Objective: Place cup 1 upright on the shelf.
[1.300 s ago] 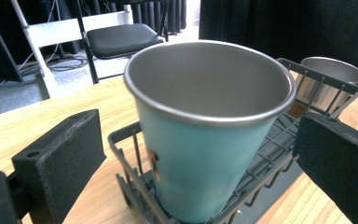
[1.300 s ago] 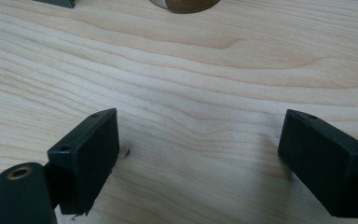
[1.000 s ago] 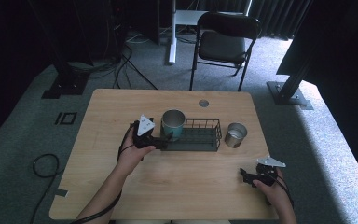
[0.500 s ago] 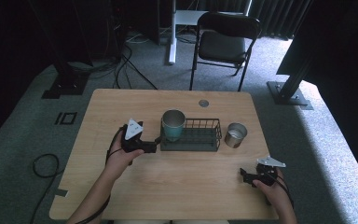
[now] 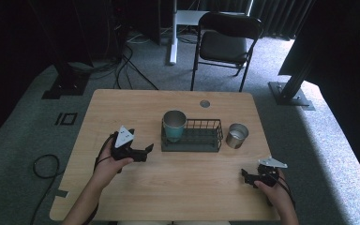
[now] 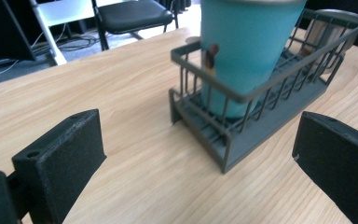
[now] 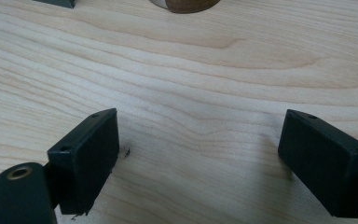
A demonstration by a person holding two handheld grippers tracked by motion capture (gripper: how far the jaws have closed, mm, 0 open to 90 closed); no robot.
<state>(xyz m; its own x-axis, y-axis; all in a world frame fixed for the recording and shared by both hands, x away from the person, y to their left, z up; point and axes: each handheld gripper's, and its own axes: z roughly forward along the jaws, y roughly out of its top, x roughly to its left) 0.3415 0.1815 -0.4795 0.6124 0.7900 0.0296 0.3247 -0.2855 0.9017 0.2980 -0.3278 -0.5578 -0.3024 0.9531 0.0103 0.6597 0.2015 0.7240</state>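
Teal metal tumbler (image 5: 174, 125) stands upright in dark wire basket (image 5: 207, 140), just ahead of left claw (image 5: 146, 152); placement looks done. Left claw spread, empty. Right claw (image 5: 246, 177) spread, resting on bench (image 5: 136, 105). Steel cup (image 5: 237, 136) outside basket, likely next.

The left tool (image 5: 146, 151) has drawn back from the teal cup (image 5: 174, 125), empty.

My high view looks down and forward over the whole table (image 5: 122, 108). The left gripper view sits low, very near the wire basket (image 6: 242, 116), which both views share.
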